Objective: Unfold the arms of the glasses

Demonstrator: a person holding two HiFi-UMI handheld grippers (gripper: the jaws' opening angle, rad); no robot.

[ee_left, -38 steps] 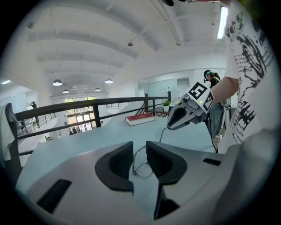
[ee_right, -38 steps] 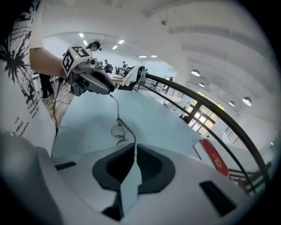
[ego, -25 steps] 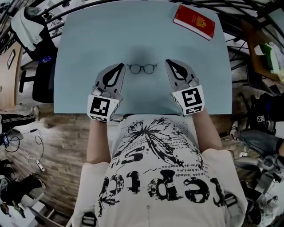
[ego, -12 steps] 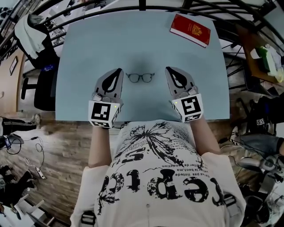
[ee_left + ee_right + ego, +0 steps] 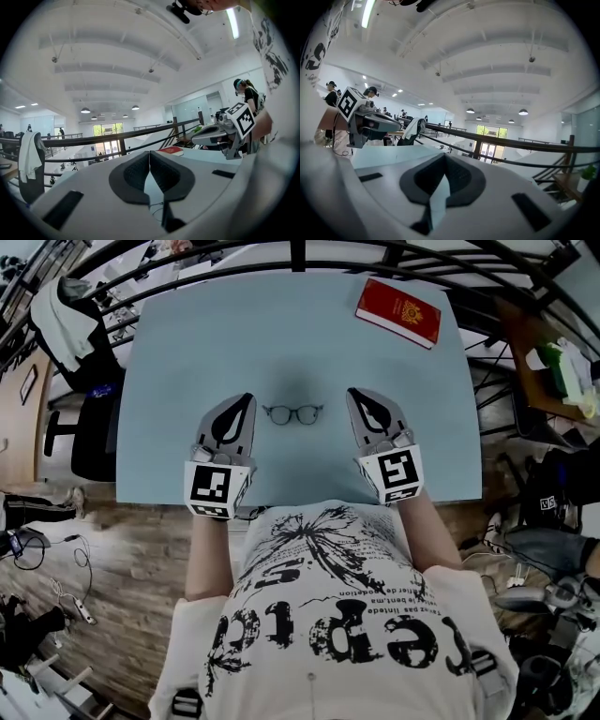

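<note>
Dark-rimmed glasses (image 5: 292,413) lie on the pale blue table (image 5: 187,343), lenses facing me; the arms look folded behind the front. My left gripper (image 5: 247,399) rests just left of them and my right gripper (image 5: 354,393) just right, both a little apart from the frame. In the left gripper view the left gripper (image 5: 149,154) has its pads meeting at the tips with nothing between them. The right gripper (image 5: 444,159) looks the same in its own view. The glasses are hidden in both gripper views.
A red book (image 5: 397,312) lies at the table's far right corner. A chair with a white garment (image 5: 70,306) stands off the left side, and a black railing (image 5: 300,254) runs behind the far edge. My torso is against the near edge.
The head view has tilted, so table, glasses and grippers sit lower in the picture. Both grippers stay shut beside the glasses, which have not moved.
</note>
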